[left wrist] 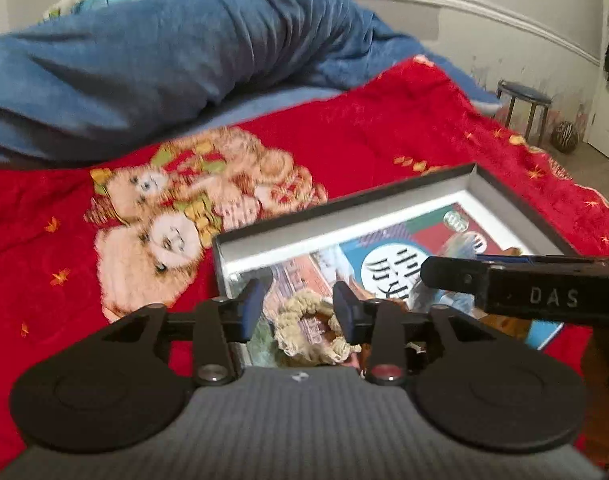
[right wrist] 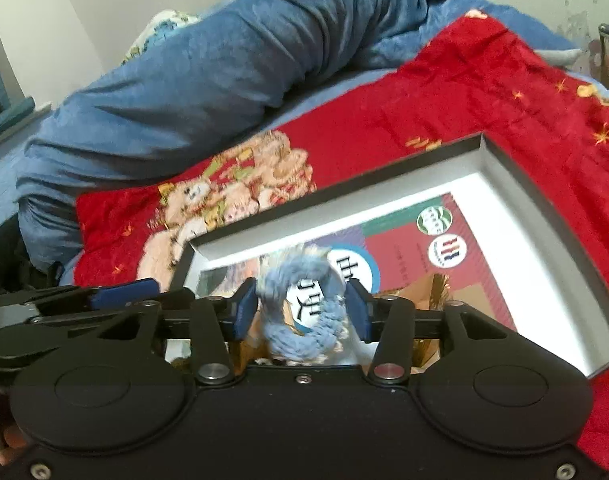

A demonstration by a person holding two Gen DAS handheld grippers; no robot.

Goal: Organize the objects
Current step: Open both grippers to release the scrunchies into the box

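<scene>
Lying on red blanket (left wrist: 384,136) w/ blue duvet (left wrist: 164,52) behind, box (right wrist: 516,200); both claws released.

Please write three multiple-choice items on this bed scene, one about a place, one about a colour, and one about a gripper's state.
1. Where does the book lie?
A. In the open box
B. On the stool
C. Under the blue duvet

2. What colour is the scrunchie between the right gripper's fingers?
A. Red
B. Blue
C. Green

3. How do the left gripper's jaws stand?
A. Shut on the cream scrunchie
B. Open, with the cream scrunchie between them
C. Shut on the box wall

Answers: 1 A, the book covers the floor of the box on the red blanket. 2 B, its knit is light blue. 3 B, gaps show on either side of the cream scrunchie.
</scene>
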